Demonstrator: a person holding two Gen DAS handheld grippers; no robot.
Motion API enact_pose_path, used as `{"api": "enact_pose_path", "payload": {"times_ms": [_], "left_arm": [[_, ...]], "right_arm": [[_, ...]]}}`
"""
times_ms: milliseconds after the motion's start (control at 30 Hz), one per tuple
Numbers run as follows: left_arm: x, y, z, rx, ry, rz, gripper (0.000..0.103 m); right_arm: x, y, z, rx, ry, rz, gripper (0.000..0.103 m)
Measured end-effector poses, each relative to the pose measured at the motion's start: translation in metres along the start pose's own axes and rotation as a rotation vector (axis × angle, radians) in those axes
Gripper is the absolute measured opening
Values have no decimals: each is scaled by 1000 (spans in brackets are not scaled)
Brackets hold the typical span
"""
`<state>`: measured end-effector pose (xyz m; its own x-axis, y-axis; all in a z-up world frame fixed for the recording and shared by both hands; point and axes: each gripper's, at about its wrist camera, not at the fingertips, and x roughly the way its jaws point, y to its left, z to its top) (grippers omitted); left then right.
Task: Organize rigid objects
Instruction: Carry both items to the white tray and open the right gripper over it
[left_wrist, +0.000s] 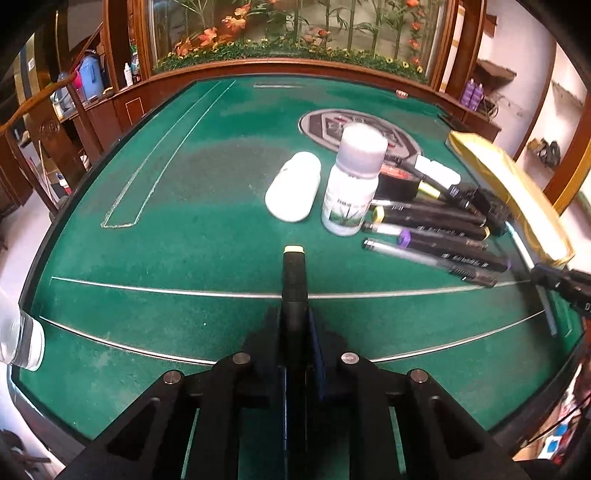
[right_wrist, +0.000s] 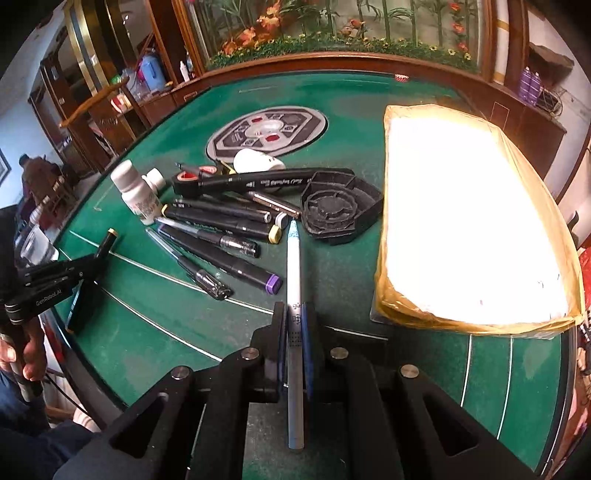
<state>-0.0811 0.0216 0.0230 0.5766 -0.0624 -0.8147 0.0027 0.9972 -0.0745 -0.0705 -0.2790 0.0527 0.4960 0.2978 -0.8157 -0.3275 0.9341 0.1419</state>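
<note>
Nearest to the right wrist camera, the right gripper (right_wrist: 295, 317) is closed on a thin white pen (right_wrist: 294, 280); the pen runs between the two pads and its blue tip points away over the green felt table (right_wrist: 166, 332). In the left wrist view, the left gripper (left_wrist: 294, 314) is closed on a black marker (left_wrist: 294, 277) with a cream end cap, which sticks out forward above the felt.

Just past the white pen lies a loose pile of black markers (right_wrist: 221, 221), round and smooth, crossing one another; one has a purple cap (right_wrist: 273, 283). Beside them on the right sits a black plastic holder (right_wrist: 338, 208) with ribs inside. A large parcel (right_wrist: 476, 218), wrapped in shiny yellowish tape, fills the right side of the table.

Left of the pile stands a white bottle (left_wrist: 351, 184) with a grey cap, and a second white bottle (left_wrist: 293, 186) lies on its side near it. Farther back a round grey panel (right_wrist: 267, 131) is set in the felt.
</note>
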Motion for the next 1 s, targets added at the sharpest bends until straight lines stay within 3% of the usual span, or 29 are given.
{"api": "enact_pose_path", "payload": {"times_ms": [133,267,500,633,700,867,1000], "left_arm": [[-14,-17,9,33,-20,-33,15],[-29,-53,31,83,-47,-128,15],[-54,-135,69,200,-90,-290,15],[-62,-181,93,249,-105,-350,15],[-58,-204,108,263,-79,-402,15],[-25,-250,146,255,-24,-443,15],[23,-274,174,226,58,-425,15]], "right_arm": [[-9,-9,3,37,-27,50,7],[-21,-22,8,78,-61,89,7],[-46,-53,11,143,-130,89,7],[-62,-80,19,178,-174,48,7],[-67,-92,28,193,-192,28,7],[-63,-128,63,240,-207,-21,7],[-32,-150,99,260,-163,-62,7]]}}
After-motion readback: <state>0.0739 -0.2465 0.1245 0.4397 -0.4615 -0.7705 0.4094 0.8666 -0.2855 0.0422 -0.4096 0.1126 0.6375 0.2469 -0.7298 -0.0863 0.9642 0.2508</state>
